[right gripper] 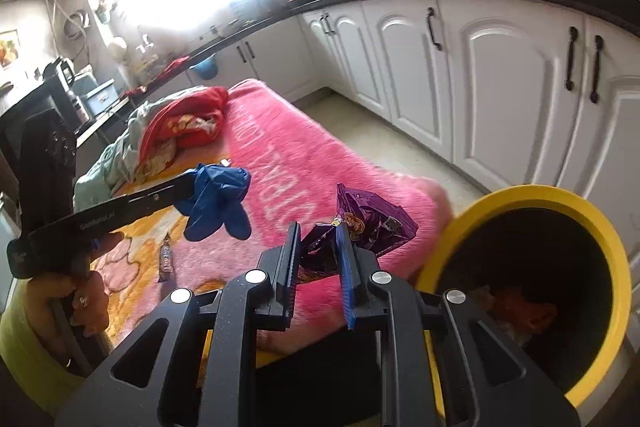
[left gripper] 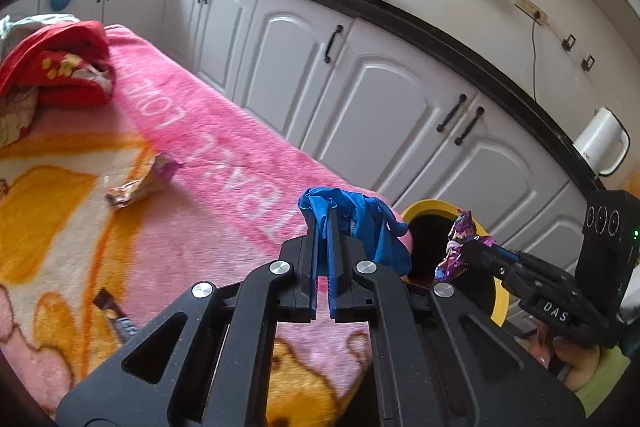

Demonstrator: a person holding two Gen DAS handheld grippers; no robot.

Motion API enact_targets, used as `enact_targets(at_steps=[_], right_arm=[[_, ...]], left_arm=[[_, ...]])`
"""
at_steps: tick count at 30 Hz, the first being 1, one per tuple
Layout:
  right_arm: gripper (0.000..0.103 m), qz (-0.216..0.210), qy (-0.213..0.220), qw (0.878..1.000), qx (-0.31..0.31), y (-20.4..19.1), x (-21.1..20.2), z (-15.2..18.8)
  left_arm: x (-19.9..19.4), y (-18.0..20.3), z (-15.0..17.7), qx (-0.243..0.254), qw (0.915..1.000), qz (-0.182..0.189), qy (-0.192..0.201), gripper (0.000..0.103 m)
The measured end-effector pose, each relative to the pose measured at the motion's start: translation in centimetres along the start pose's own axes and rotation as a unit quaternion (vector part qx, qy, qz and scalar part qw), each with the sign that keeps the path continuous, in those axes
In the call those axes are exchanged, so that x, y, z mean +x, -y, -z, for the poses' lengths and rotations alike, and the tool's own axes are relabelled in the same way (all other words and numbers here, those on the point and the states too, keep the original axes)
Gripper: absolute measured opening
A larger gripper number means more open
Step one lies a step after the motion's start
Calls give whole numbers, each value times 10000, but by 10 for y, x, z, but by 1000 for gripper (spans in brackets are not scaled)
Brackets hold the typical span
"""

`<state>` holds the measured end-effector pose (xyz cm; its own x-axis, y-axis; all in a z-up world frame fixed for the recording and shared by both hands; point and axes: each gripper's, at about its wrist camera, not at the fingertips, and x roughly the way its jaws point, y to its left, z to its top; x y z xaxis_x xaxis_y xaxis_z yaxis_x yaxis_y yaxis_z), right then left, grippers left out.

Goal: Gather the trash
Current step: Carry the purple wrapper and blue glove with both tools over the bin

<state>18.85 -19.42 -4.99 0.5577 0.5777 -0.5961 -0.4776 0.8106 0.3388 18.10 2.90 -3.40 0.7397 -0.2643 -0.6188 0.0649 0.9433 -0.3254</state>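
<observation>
My left gripper (left gripper: 323, 223) is shut on a crumpled blue glove (left gripper: 360, 223) and holds it above the near edge of the pink blanket (left gripper: 224, 147). The glove also shows in the right wrist view (right gripper: 218, 201). My right gripper (right gripper: 318, 235) is shut on a purple snack wrapper (right gripper: 372, 219), held beside the yellow-rimmed trash bin (right gripper: 532, 195). The wrapper shows over the bin's rim in the left wrist view (left gripper: 456, 251). The bin (left gripper: 424, 207) holds some orange trash (right gripper: 524, 311). A crumpled foil wrapper (left gripper: 140, 181) and a small candy bar wrapper (left gripper: 116, 315) lie on the blanket.
A pile of red and pale cloths (left gripper: 60, 67) sits at the blanket's far end. White cabinets (left gripper: 360, 95) under a black counter (left gripper: 440, 35) run along the far side. A white kettle (left gripper: 600, 143) stands on the counter. Tiled floor (right gripper: 380, 143) lies between the blanket and the cabinets.
</observation>
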Motion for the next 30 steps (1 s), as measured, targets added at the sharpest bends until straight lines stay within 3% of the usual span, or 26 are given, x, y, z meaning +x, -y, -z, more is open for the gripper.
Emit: enact_targets(at_steps=[17, 30], right_arm=[[17, 586, 354, 9961, 565, 75, -48, 12], [18, 1002, 408, 9898, 924, 120, -65, 34]], left_arm=[[23, 67, 12, 586, 9979, 257, -137, 1], [56, 119, 33, 1130, 9916, 439, -459, 1]])
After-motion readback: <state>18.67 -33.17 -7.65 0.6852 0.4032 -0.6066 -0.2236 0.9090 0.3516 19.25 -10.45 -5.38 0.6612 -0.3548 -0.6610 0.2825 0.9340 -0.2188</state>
